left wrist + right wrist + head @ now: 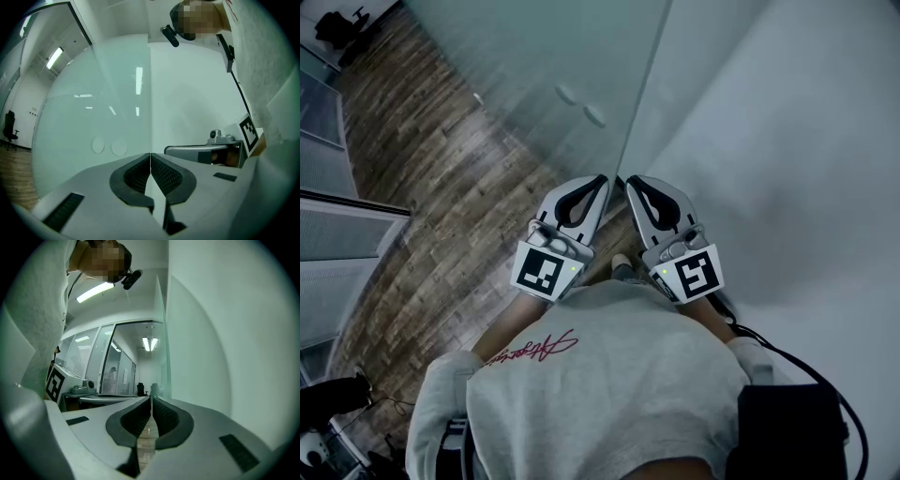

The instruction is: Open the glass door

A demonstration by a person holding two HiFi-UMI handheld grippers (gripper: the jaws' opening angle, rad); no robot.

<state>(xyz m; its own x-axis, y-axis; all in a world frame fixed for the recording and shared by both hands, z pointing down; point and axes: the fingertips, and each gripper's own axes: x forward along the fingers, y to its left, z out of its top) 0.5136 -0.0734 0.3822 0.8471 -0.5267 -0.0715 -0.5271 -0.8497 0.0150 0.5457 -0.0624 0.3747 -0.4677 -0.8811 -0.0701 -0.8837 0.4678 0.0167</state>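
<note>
The frosted glass door (544,56) stands ahead of me, its vertical edge (642,84) next to a white wall (787,141). Two round discs (581,105) sit on the glass near that edge; the left gripper view shows the discs (108,147) too. My left gripper (605,178) and right gripper (630,180) are side by side just short of the door edge, both shut with nothing between the pads. The left gripper (150,154) points at the glass where it meets the wall. Past the door edge (166,333), the right gripper (151,398) looks down a corridor.
Wood floor (441,187) runs away to the left, bounded by glass partitions (337,234). An office chair (342,28) stands far off at the top left. A black cable (825,384) hangs at my right side. My shoe (622,267) shows below the grippers.
</note>
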